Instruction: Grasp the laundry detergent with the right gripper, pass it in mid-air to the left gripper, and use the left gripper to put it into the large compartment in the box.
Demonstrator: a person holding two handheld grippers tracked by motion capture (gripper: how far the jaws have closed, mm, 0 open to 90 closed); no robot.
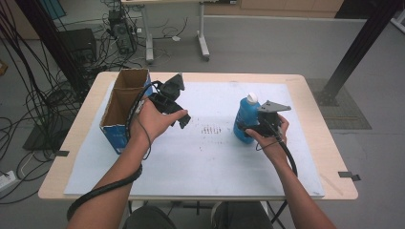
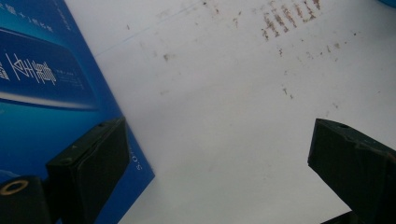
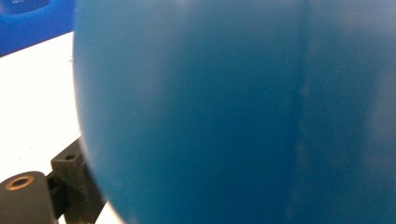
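Observation:
A blue bottle (image 1: 245, 118) with a white cap stands upright on the white mat (image 1: 210, 157) at the right. My right gripper (image 1: 249, 130) reaches around its lower body from the near side. In the right gripper view the bottle (image 3: 233, 112) sits very close, one black finger (image 3: 70, 179) lies against its side, and the other is hidden behind it. My left gripper (image 1: 179, 113) hangs open over the mat beside an open-topped blue cardboard box (image 1: 122, 102). Its jaws (image 2: 215, 158) stand wide apart with nothing between them.
The blue printed wall of the box (image 2: 42, 93) is just left of the left jaw. Brown marks (image 1: 210, 130) stain the middle of the mat. The wooden table's edge (image 1: 334, 143) frames the mat. Cables and desk legs stand on the floor behind.

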